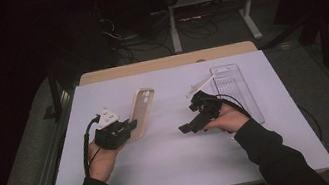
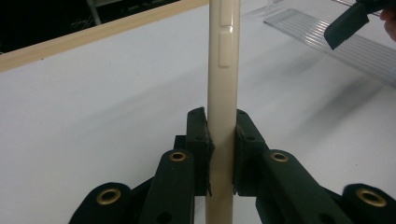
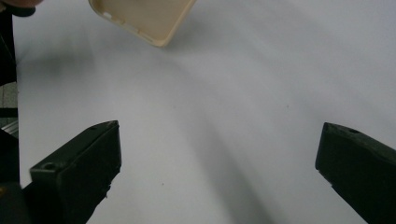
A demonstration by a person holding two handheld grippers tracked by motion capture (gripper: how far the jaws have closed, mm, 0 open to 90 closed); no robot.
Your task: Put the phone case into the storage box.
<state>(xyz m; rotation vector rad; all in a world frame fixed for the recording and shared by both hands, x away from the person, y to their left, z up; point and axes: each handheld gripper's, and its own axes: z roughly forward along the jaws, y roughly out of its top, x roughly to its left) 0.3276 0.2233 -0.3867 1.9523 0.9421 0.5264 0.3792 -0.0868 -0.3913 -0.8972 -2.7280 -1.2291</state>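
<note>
A cream phone case point(image 1: 142, 111) is held up off the white table point(image 1: 174, 162), left of centre. My left gripper point(image 1: 130, 127) is shut on its near end. In the left gripper view the case point(image 2: 224, 70) stands edge-on between the two black pads point(image 2: 198, 140), which press on both sides. My right gripper point(image 1: 189, 118) hangs over the table to the right of the case, jaws wide open with nothing between them. The right gripper view looks past its own black fingertips point(image 3: 88, 163) at the case point(image 3: 144, 18) near the top left.
A clear plastic package point(image 1: 235, 86) lies on the table at the right, behind my right hand; its ribbed surface point(image 2: 355, 46) also appears in the left gripper view. A wooden board edge point(image 1: 167, 62) runs along the table's far side. Desk legs and cables stand beyond.
</note>
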